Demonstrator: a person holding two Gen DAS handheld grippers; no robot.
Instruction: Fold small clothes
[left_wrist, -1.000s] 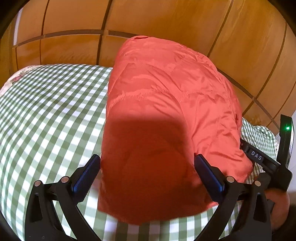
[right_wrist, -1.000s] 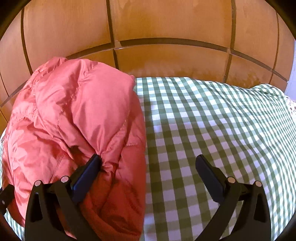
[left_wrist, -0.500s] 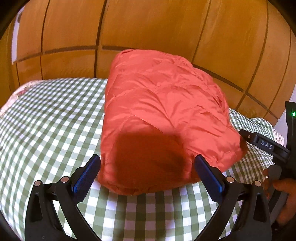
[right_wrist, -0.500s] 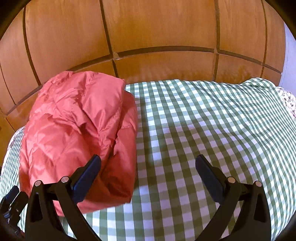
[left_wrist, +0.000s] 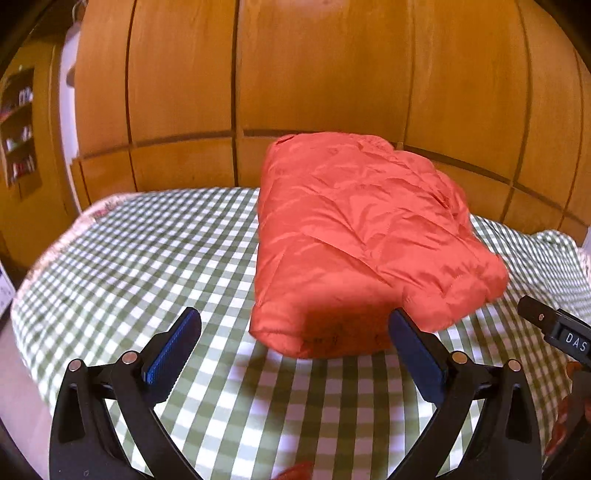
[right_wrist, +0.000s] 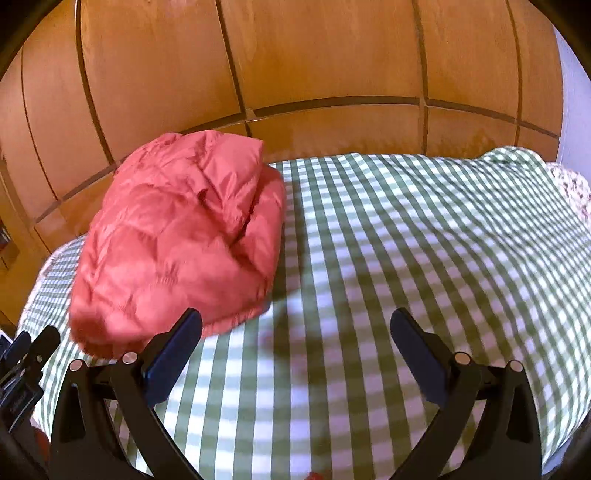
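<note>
Red puffer jacket (left_wrist: 354, 236) lies folded in a bundle on the green checked cloth (left_wrist: 147, 258), its far end hiding part of the wood panelling (left_wrist: 332, 66). Left gripper (left_wrist: 295, 343) and right gripper (right_wrist: 295, 343) both spread wide, holding nothing, just short of the bundle. Its underside is out of sight; the right view is blurred.

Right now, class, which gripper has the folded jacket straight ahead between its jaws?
The left gripper: the jacket lies centred past its open jaws. The right gripper faces mostly bare checked cloth, with the jacket off to its left.

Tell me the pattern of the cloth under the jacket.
Green-and-white checked cloth, clearest in the right wrist view, under the folded red quilted jacket.
</note>
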